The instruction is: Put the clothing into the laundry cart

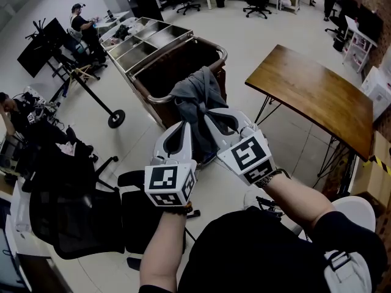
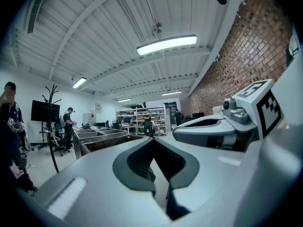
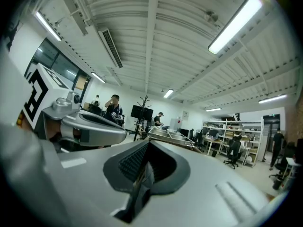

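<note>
1. The laundry cart stands open. Its dark interior shows no other load that can be made out.
2. The grey clothing lies draped over the cart's near rim, with part hanging outside. The task is judged unfinished: the clothing needs tipping fully in.
3. The 2 grippers sit just beside the clothing. The left gripper and right gripper each have fingers together, with no cloth between them.

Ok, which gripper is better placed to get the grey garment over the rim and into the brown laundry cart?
Probably the right gripper: it is shut, with its tip against the grey garment bunched over the brown laundry cart's metal rim. The left gripper sits further back, alongside the hanging fabric.
</note>
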Action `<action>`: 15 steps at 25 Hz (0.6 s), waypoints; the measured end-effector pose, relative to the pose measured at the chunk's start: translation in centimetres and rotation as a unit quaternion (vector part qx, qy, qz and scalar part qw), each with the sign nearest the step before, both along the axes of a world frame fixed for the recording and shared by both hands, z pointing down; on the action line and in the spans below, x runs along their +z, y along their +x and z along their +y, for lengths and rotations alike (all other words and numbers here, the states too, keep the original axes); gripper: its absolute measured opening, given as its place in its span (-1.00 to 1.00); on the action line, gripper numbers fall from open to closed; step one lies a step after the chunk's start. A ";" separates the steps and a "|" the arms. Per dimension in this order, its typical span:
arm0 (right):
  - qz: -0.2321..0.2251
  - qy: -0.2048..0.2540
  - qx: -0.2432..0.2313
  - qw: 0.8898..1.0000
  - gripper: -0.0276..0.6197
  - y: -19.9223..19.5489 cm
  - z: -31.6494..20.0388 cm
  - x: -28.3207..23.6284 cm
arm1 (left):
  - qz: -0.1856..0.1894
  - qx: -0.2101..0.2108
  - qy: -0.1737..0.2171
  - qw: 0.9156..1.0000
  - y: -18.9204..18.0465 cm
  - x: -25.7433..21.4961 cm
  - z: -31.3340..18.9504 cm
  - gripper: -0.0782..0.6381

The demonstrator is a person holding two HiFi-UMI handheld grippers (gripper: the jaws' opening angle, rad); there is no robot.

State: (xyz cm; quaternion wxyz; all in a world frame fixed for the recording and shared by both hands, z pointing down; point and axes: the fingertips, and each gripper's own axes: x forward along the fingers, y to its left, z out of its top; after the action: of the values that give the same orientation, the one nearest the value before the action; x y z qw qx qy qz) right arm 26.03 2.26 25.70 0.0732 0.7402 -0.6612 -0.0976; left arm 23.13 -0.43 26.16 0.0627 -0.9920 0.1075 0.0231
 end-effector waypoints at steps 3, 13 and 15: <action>0.002 -0.002 -0.002 1.000 -0.91 -0.4 0.3 -0.1 | 0.000 0.001 0.001 1.000 -0.1 -0.1 0.4 -0.77; 0.006 -0.003 0.000 1.000 -0.91 -0.7 1.3 0.0 | -0.003 0.004 0.002 1.000 -0.3 0.2 1.4 -0.77; 0.006 -0.003 0.001 1.000 -0.91 -0.8 1.5 -0.1 | -0.003 0.005 0.003 1.000 -0.3 0.2 1.5 -0.77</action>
State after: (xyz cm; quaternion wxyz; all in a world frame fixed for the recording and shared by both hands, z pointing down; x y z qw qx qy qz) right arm 25.26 3.75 25.63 0.0793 0.7399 -0.6605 -0.1001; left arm 22.85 1.10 26.32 0.0656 -0.9923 0.1024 0.0212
